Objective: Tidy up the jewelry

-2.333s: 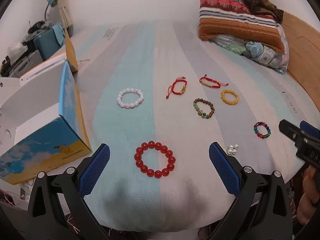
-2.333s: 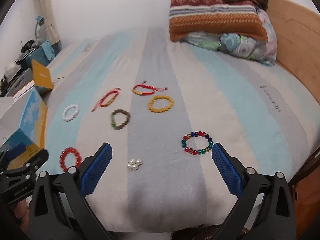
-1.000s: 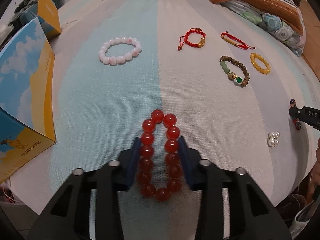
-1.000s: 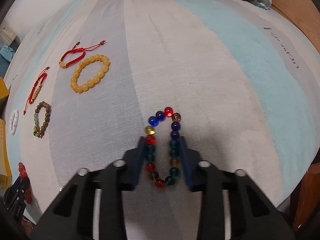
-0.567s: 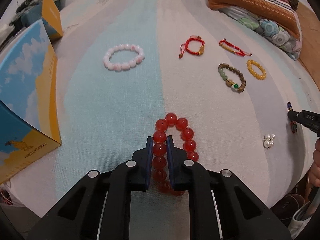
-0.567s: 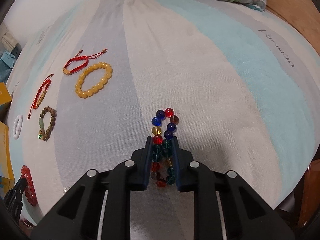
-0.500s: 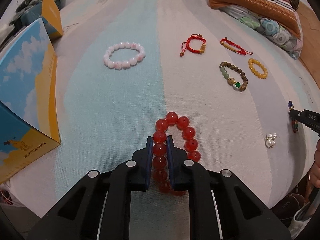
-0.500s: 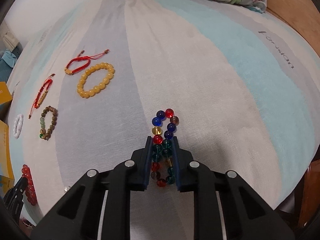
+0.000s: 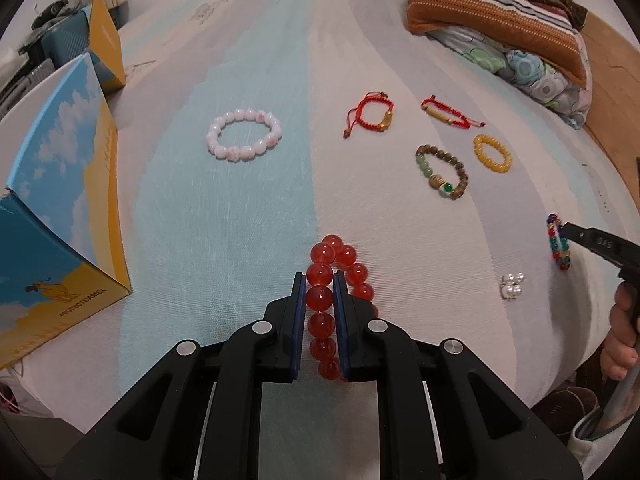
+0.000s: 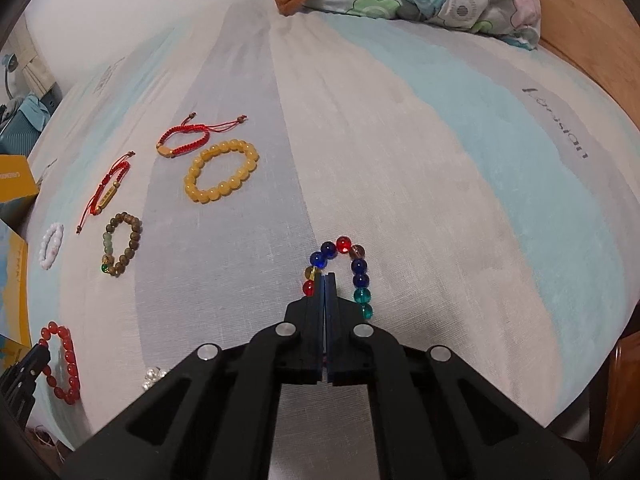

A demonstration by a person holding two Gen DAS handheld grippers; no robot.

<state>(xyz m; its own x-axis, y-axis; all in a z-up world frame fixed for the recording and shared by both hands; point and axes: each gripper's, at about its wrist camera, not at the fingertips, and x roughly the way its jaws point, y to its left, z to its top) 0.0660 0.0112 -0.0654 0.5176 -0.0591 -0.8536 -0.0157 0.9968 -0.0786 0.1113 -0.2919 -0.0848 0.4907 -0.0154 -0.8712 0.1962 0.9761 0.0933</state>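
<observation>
I work over a striped bed [image 9: 248, 216], blue, grey and cream; pillows [image 9: 492, 12] sit upper right and a box [image 9: 60, 216] stands at left. Count: eight bracelets, one pearl cluster [image 9: 512, 286]. My left gripper [image 9: 320, 304] pinches one side of the red bracelet [image 9: 334, 256], lower centre. My right gripper [image 10: 324, 296] has its jaws pressed together inside the multicolour bracelet [image 10: 348, 260]; whether it grips the string I cannot tell. White [image 9: 243, 140], two red cord [image 9: 370, 114], wooden [image 9: 442, 171] and yellow [image 9: 492, 153] bracelets lie mid-frame.
</observation>
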